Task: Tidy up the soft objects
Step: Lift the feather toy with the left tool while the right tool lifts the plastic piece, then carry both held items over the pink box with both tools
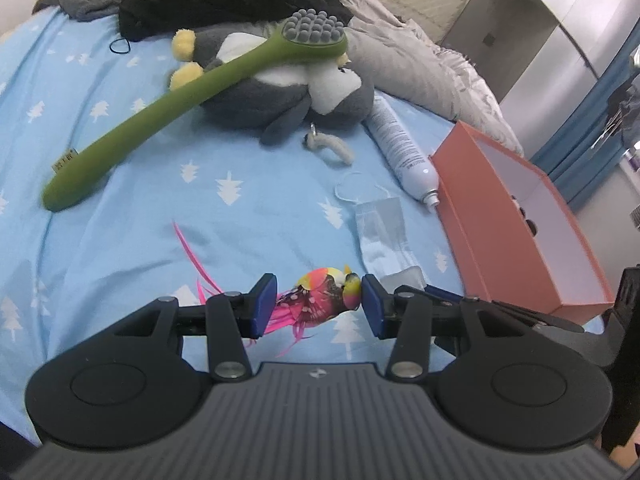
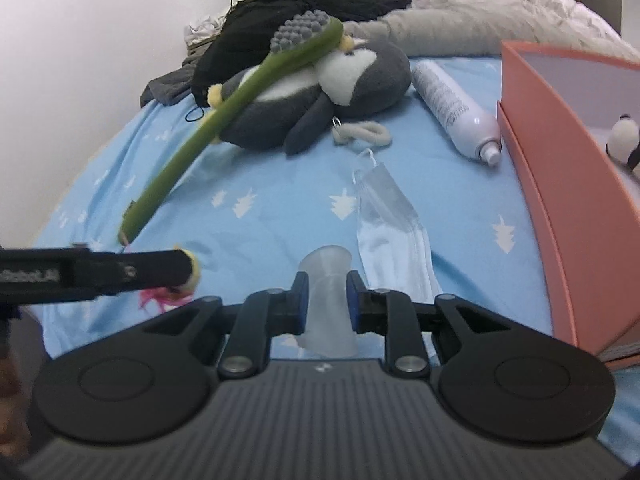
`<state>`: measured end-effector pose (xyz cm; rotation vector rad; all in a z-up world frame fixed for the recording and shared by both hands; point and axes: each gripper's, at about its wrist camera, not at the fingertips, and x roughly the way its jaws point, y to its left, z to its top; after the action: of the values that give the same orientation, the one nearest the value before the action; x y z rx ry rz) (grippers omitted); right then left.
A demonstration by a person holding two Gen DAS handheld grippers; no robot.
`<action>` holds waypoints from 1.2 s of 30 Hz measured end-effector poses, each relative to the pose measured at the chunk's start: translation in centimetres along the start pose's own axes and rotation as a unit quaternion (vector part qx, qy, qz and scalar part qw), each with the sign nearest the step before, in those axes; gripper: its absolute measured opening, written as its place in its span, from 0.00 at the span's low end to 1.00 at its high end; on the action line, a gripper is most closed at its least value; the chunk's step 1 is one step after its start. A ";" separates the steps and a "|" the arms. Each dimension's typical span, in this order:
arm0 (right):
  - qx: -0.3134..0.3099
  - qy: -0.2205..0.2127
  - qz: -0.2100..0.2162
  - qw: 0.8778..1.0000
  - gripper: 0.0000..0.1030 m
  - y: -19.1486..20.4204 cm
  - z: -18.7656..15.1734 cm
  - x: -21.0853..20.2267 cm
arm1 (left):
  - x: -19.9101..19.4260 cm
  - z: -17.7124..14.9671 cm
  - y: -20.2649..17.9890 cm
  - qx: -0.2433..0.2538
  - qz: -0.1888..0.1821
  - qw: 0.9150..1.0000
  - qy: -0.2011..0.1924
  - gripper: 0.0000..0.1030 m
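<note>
Soft even daylight, faint shadows, fisheye-bent edges, slight blur

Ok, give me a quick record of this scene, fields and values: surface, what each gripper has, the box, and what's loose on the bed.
surface: blue bed sheet with white tree print
left gripper: shut on feathered toy bird
right gripper: shut on clear soft piece
box: orange, open, at the right; small panda toy inside
loose items: green brush leaning on grey plush, white bottle, face mask
</note>
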<state>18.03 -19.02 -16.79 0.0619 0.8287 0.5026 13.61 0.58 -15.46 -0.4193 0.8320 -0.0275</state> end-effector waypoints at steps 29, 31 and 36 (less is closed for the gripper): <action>-0.005 -0.182 -0.053 0.982 0.23 -3.7 10.9 -14.6 | -4.2 11.4 -13.4 0.100 -0.094 0.986 -0.093 0.51; -0.007 -0.193 -0.064 0.979 0.23 -4.3 11.7 -15.8 | -4.4 12.0 -15.0 0.113 -0.103 0.984 -0.096 0.51; 0.003 -0.201 -0.086 0.976 0.23 -6.6 13.4 -17.8 | -3.8 13.0 -19.4 0.137 -0.123 0.979 -0.091 0.51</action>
<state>20.27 -31.02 3.00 0.0926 0.4324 0.3079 23.07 -12.00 2.25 -0.2574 0.5821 -0.3258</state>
